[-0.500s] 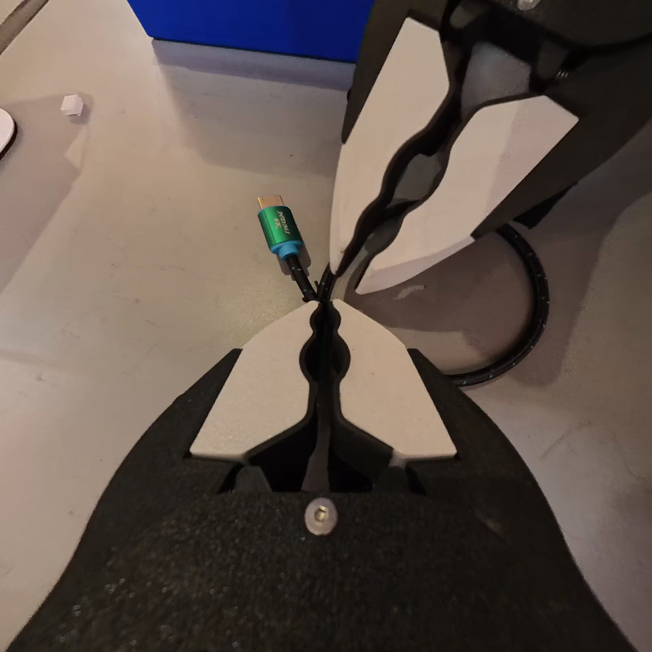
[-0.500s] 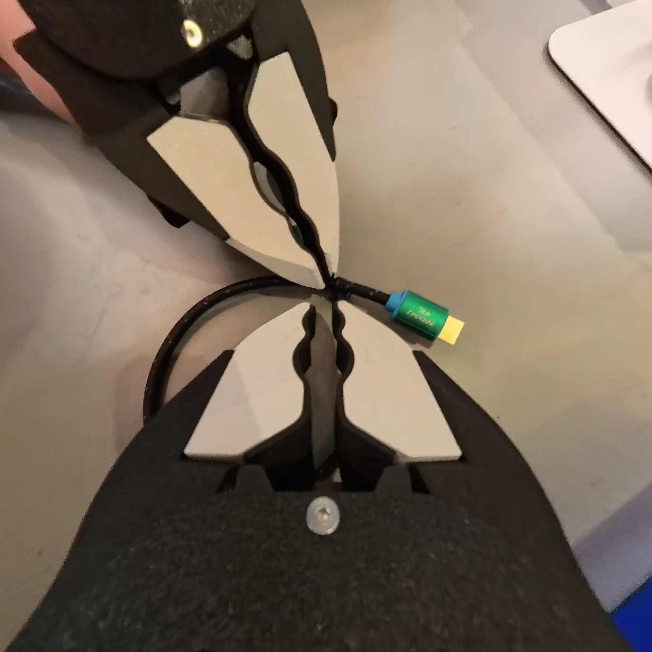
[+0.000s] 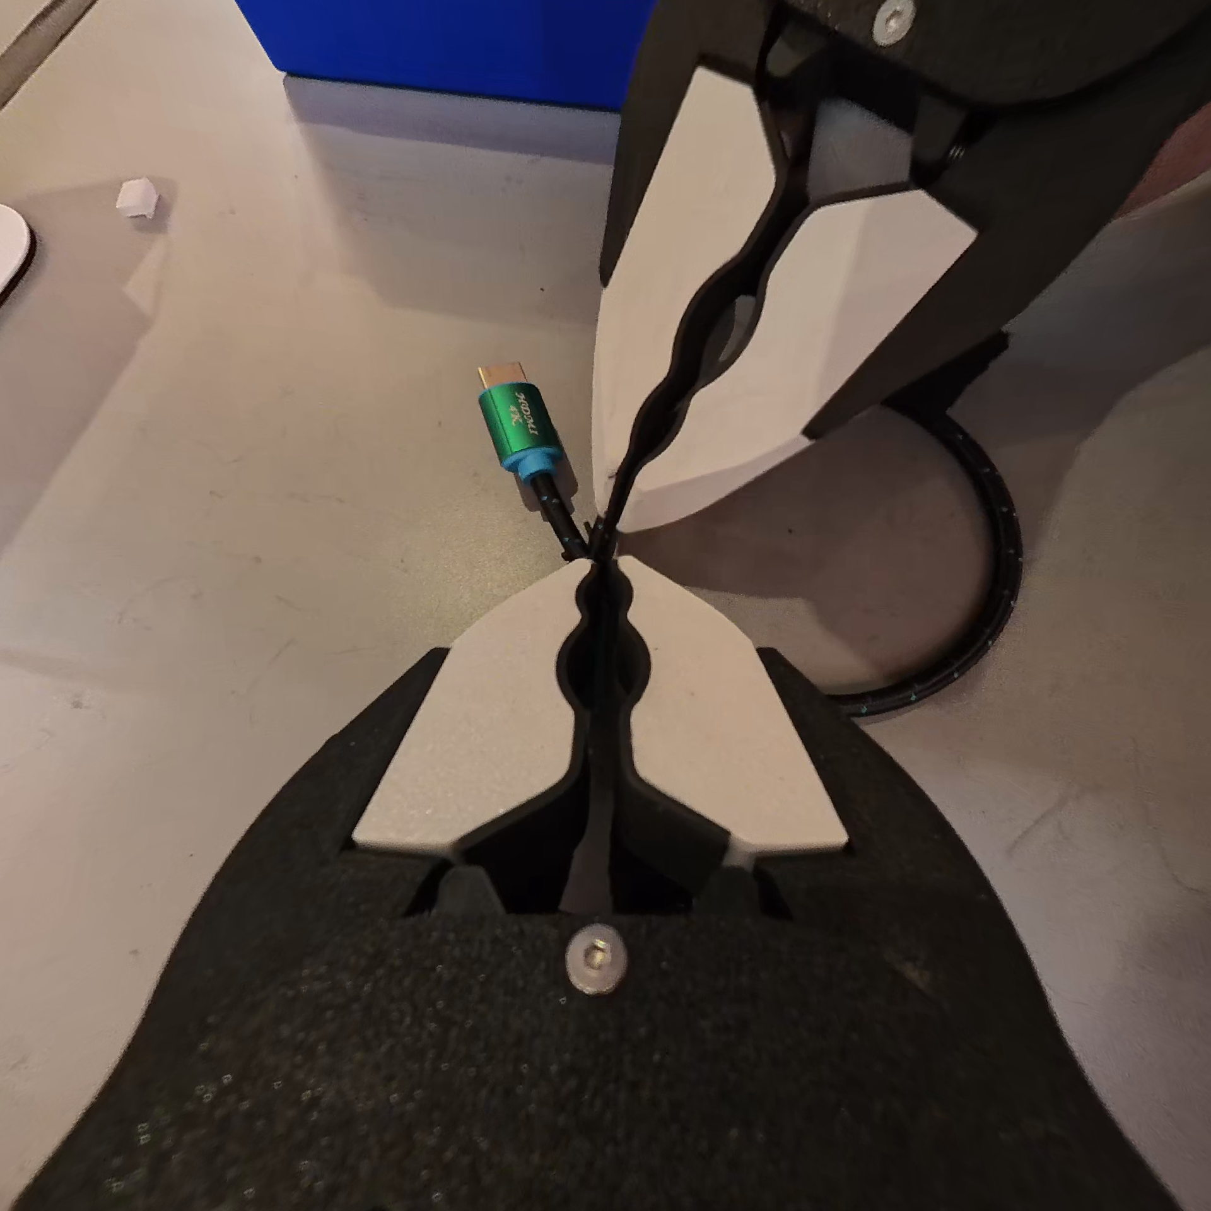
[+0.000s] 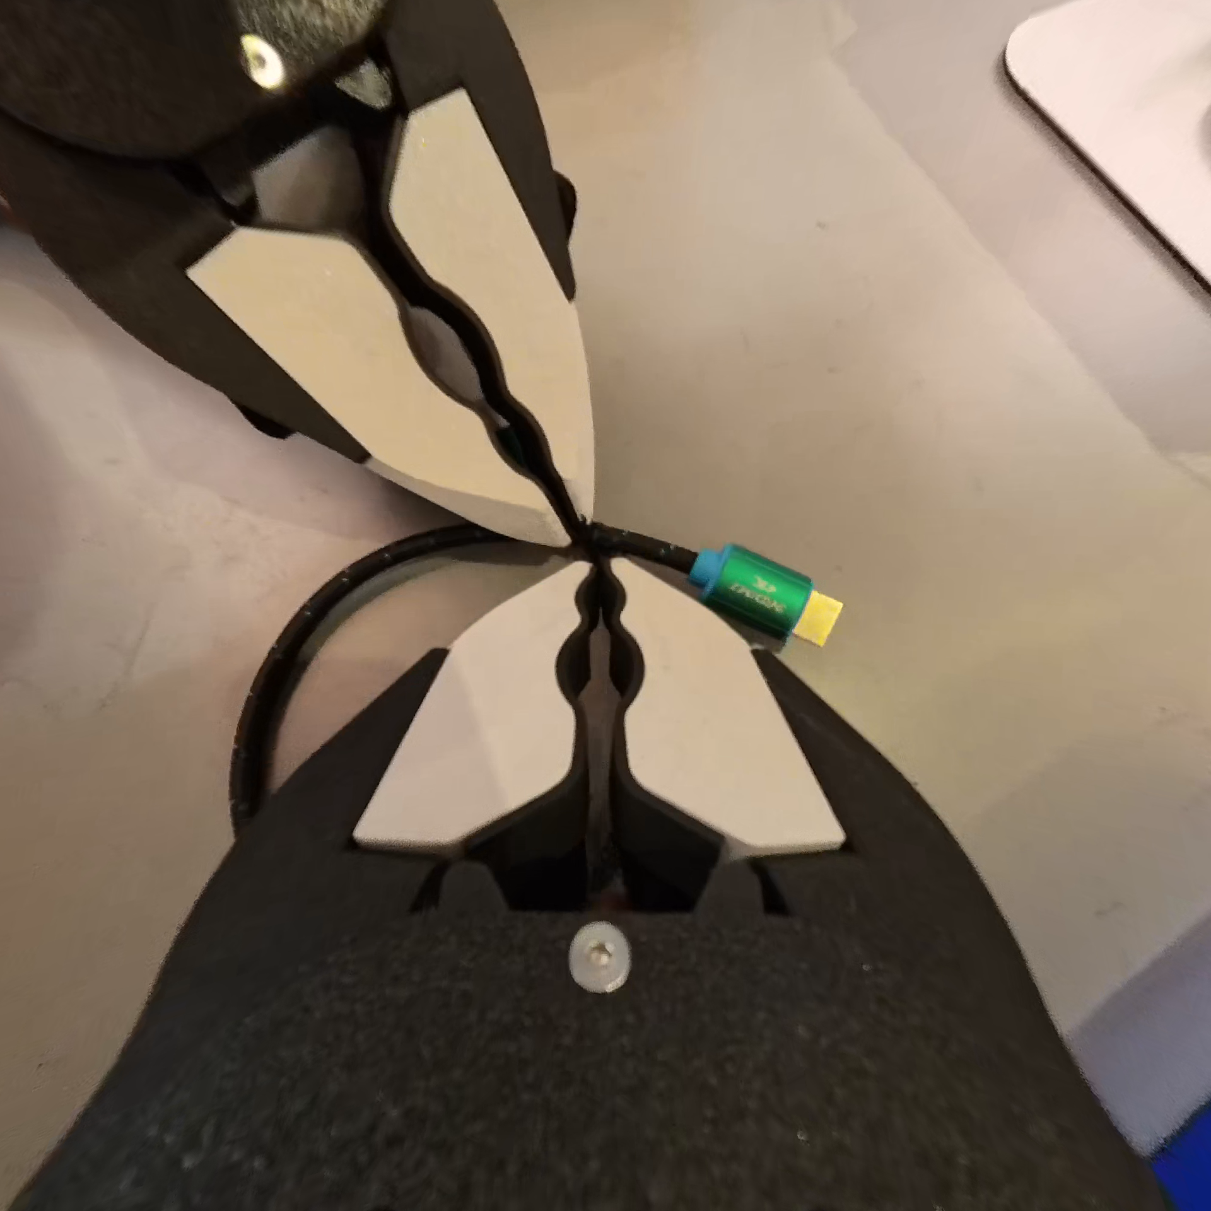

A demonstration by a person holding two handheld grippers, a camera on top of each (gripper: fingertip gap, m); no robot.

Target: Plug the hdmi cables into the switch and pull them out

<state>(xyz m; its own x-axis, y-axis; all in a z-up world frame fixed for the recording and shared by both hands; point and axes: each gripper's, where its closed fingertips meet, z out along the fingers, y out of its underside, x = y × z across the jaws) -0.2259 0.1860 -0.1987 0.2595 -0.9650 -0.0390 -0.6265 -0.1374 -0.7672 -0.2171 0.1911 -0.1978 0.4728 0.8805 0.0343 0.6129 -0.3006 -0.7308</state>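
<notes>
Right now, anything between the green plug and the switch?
Cannot tell: no switch is in either view. The green plug hangs free over bare table, cable pinched by left claw and right claw.

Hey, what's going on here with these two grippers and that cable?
Two hand-held grippers meet tip to tip over a grey table. The left gripper and the right gripper are both shut on the black braided cable, pinching it at nearly the same spot just behind its green plug. The plug's gold end points away freely, plugged into nothing, and the rest of the cable curls in a loop on the table. No switch is in view.
</notes>
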